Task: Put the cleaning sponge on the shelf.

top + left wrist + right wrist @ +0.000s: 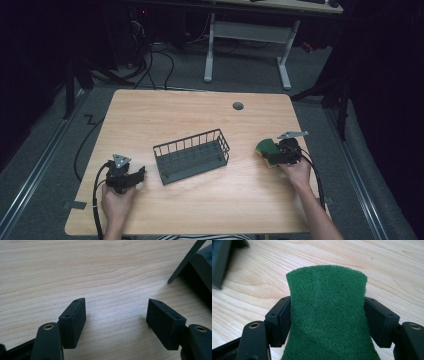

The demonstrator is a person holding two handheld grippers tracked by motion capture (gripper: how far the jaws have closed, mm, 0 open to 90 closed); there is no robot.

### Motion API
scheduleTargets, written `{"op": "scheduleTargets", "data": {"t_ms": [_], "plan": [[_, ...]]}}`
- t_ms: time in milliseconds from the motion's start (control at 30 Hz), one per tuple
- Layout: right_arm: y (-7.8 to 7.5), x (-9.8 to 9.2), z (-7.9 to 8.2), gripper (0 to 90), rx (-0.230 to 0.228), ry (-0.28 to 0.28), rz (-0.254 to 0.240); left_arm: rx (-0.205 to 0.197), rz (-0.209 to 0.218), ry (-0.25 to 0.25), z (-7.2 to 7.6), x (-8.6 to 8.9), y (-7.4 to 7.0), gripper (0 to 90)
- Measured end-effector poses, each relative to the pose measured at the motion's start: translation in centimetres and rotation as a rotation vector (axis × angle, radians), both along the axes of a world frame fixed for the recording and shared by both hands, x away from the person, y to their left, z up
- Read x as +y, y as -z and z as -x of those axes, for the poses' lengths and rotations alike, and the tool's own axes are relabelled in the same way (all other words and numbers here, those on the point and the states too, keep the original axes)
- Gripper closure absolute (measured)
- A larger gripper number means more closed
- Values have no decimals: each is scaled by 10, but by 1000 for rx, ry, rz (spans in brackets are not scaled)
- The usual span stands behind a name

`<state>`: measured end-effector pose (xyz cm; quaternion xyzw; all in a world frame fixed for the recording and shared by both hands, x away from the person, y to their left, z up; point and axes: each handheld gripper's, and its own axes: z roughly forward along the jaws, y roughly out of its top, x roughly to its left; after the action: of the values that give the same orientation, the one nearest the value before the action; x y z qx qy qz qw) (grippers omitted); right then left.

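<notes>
Right gripper (327,322) clamped green sponge (328,315), sides pinched inward, at 3 o'clock of wire basket (191,155); left gripper (116,322) at 9 o'clock, jaws wide, holding nothing, over table (200,112)

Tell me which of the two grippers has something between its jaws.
The right gripper: its jaws pinch a green sponge, squeezing it in at the sides. The left gripper stands open over bare table.
</notes>
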<state>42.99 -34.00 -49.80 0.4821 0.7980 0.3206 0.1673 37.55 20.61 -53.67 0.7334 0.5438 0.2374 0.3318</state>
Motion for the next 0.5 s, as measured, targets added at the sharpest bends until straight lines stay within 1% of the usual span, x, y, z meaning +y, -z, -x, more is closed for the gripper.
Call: {"op": "scheduleTargets", "data": {"t_ms": [200, 400, 500], "plan": [[-7, 3, 4, 293, -14, -12, -8, -1, 1, 0, 0, 0, 0, 326], [-16, 3, 9, 293, -39, -23, -36, 0, 0, 1, 0, 0, 0, 325], [-21, 3, 12, 294, -41, -24, -55, 0, 0, 0, 0, 0, 0, 325]]}}
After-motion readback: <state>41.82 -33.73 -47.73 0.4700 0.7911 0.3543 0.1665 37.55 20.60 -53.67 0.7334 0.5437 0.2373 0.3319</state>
